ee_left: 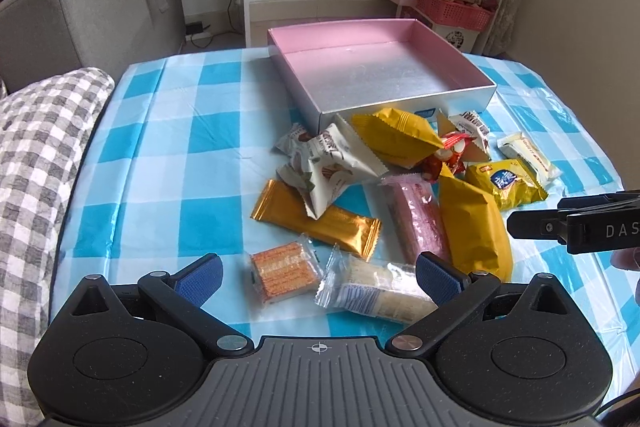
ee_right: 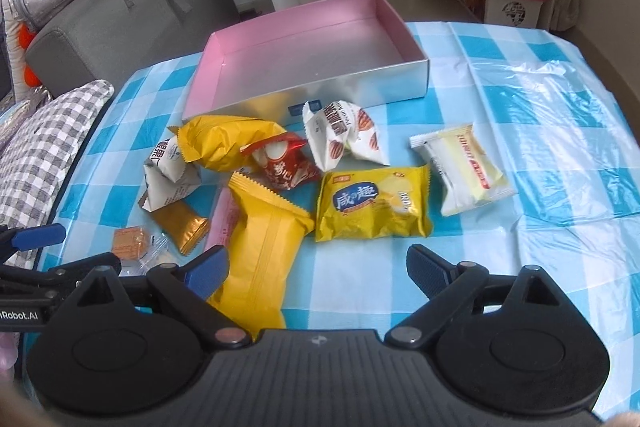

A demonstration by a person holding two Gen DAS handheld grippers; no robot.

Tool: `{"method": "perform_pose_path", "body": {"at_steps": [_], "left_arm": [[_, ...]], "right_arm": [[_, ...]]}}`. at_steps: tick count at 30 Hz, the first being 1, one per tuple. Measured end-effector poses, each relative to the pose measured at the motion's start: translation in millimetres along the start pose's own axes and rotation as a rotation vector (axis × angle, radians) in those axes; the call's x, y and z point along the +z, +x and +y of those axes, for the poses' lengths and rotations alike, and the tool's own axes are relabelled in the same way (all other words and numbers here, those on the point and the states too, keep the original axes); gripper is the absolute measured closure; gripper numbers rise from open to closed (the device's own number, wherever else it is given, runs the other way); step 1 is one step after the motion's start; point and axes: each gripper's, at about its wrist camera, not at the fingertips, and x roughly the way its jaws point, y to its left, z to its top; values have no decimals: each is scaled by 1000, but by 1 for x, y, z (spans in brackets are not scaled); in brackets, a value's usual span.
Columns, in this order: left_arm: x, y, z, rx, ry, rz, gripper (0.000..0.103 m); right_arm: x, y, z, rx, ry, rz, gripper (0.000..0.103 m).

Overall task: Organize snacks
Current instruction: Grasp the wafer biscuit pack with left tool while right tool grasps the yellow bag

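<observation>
The snack packets (ee_right: 280, 179) lie heaped on the checked tablecloth (ee_left: 180, 155) just before the empty pink-lined box (ee_left: 380, 67). Both the left gripper (ee_left: 318, 277) and right gripper (ee_right: 318, 269) gape wide, holding nothing. Best to take an outlying packet first (the yellow packet (ee_right: 372, 203) with Chinese writing, possibly 咸趣).

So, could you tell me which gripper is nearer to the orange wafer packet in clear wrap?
Left. The left gripper hangs open right over the orange wafer packet, which lies between its fingers. The right gripper is off to the side, over the long yellow packet.
</observation>
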Motion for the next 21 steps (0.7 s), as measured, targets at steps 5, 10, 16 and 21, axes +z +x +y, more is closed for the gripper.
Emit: {"method": "perform_pose_path", "body": {"at_steps": [5,10,16,21], "left_arm": [[-7,3,20,-6,-8,6,2],[-7,19,31,-58,-70,24,6],[-6,42,30,-71,-165,64,20],[-8,52,32,-45,-229,82,30]], "right_arm": [[-1,12,2,66,39,66,17],[-1,20,7,93,69,98,19],[-3,32,11,82,96,127,25],[-4,38,13,61,87,132,26]]}}
